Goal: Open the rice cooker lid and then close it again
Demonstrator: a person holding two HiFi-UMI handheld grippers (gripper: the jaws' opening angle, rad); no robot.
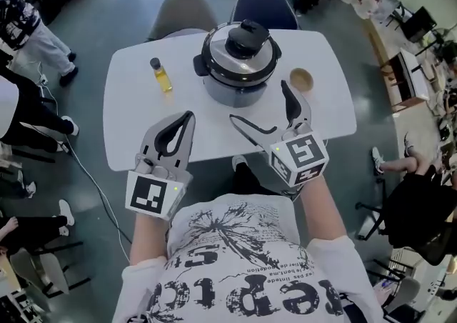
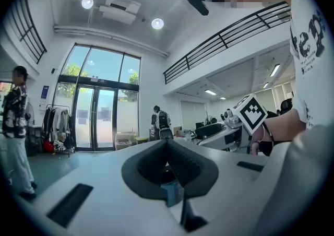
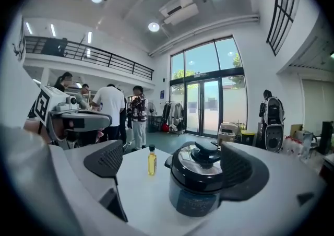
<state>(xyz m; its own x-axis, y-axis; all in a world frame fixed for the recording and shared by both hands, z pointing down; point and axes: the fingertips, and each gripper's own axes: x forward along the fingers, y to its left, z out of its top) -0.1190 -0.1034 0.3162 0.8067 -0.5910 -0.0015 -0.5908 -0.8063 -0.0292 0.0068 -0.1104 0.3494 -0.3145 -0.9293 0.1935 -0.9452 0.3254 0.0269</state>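
Round rice cooker [image 1: 237,64], its glossy lid down, sits on a white table [image 1: 143,125].
Left gripper [image 1: 187,118] has its ribbed jaws pressed together, empty; right gripper [image 1: 258,102] gapes.

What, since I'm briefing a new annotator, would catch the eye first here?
The black-and-silver rice cooker, its lid closed, stands at the far middle of the white table. Nearer, the right gripper gapes wide open toward it while the left gripper is shut and empty. A small yellow bottle stands left of the cooker.

Rice cooker [image 1: 237,64]: black-silver, upright, far-centre on white table; lid [image 1: 240,51] shut, black knob.
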